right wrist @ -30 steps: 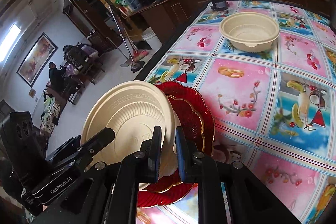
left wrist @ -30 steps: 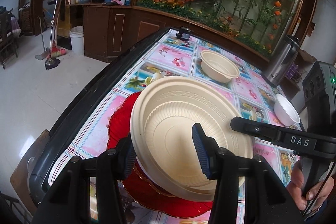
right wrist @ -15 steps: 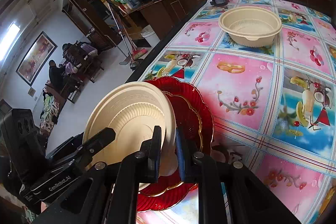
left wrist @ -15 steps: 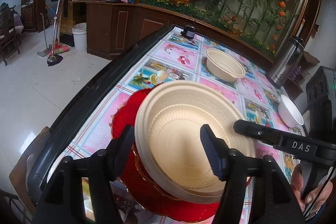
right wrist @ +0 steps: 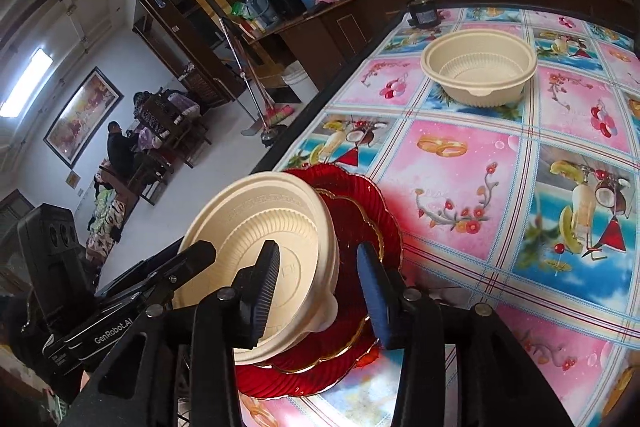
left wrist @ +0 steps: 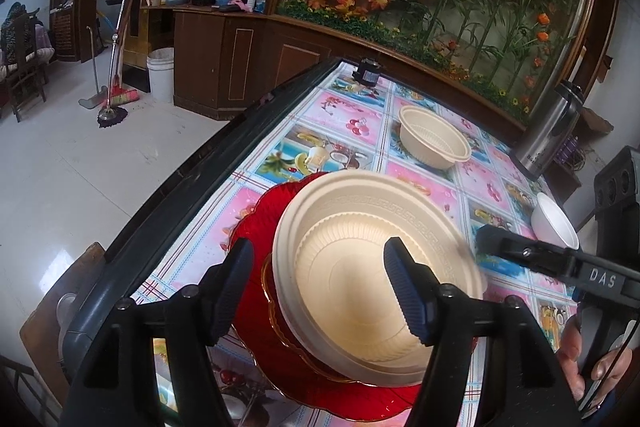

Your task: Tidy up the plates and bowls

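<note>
A cream bowl (left wrist: 352, 267) lies tilted on a gold-rimmed red plate (right wrist: 360, 223), which sits on a larger red plate (left wrist: 256, 223) near the table's left edge. My left gripper (left wrist: 320, 287) is open. The bowl's left rim is between its fingers, and neither pad touches it. My right gripper (right wrist: 318, 291) straddles the bowl's right rim. Its jaws are opening, and both pads stand off the rim. In the left wrist view, one of its fingers (left wrist: 500, 243) shows beside the bowl's blurred right edge.
A second cream bowl (left wrist: 434, 139) stands farther up the patterned tablecloth. A small white bowl (left wrist: 554, 223) and a steel flask (left wrist: 548, 131) are at the right. A small black object (right wrist: 422, 11) sits at the far end. The table's dark edge (left wrist: 192, 163) runs along the left.
The left jaws have spread off the bowl's rim. The right jaws, shut on the opposite rim before, have parted. The bowl has sunk lower onto the red plates.
</note>
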`<state>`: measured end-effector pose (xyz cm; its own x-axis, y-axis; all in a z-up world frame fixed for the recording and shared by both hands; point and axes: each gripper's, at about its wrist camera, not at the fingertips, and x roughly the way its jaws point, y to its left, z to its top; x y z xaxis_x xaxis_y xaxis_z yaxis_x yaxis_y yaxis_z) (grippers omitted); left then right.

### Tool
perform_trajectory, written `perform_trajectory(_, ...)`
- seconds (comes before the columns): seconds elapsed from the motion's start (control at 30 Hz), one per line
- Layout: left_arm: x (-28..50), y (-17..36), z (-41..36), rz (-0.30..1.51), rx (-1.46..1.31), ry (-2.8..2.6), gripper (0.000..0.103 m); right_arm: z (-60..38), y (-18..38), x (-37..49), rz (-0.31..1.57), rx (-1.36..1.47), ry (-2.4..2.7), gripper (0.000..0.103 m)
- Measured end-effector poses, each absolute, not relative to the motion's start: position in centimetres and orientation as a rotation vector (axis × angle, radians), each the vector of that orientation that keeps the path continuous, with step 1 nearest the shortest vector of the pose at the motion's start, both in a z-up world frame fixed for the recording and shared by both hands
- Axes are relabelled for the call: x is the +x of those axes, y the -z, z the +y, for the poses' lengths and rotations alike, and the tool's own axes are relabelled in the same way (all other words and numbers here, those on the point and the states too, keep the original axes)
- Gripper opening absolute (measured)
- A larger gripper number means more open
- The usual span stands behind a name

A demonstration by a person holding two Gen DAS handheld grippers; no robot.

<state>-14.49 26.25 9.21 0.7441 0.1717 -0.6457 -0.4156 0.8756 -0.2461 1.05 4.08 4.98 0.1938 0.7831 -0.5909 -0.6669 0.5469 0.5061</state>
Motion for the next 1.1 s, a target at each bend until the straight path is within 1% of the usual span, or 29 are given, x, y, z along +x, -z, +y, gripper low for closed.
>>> perform_trajectory(0.2, -15.2, -11.4, 24.3, 0.602, -0.335, -0.334, 0.067, -0.5, -5.6, 3.3, 0.892, 0.243, -0.959, 0.045)
perform_trajectory(0.33, -15.1, -13.2, 21.3, 0.562, -0.26, -0.296, 0.067, -6.5, -5.9, 6.0, 0.855, 0.353, -0.84, 0.045)
perform_trajectory(0.37, -15.0, -13.6, 20.2, 0.556, -0.244, -0.274, 0.068, -8.4, -6.0, 6.7, 0.844, 0.382, -0.793, 0.044)
perform_trajectory(0.43, -14.6, -13.9, 18.1, 0.553, -0.224, -0.225, 0.073, -11.9, -6.2, 8.0, 0.821, 0.426, -0.692, 0.044)
perform_trajectory(0.5, -13.9, -13.8, 15.5, 0.563, -0.194, -0.163, 0.074, -15.5, -6.3, 8.9, 0.803, 0.462, -0.581, 0.044)
perform_trajectory(0.63, -11.5, -11.9, 8.9, 0.641, -0.118, 0.012, 0.074, -23.0, -5.7, 10.0, 0.774, 0.526, -0.301, 0.044)
perform_trajectory(0.7, -9.9, -10.0, 5.6, 0.711, -0.096, 0.111, 0.074, -25.9, -5.1, 10.6, 0.782, 0.564, -0.211, 0.044)
perform_trajectory(0.83, -8.0, -6.6, 1.3, 0.84, -0.085, 0.24, 0.074, -29.6, -3.4, 12.3, 0.829, 0.651, -0.133, 0.044)
perform_trajectory(1.03, -7.6, -5.0, 0.4, 0.879, -0.054, 0.253, 0.074, -30.5, -1.2, 14.9, 0.877, 0.709, -0.165, 0.044)
perform_trajectory(1.1, -7.6, -4.9, 0.8, 0.88, -0.065, 0.241, 0.074, -29.6, -0.9, 15.8, 0.893, 0.672, -0.18, 0.042)
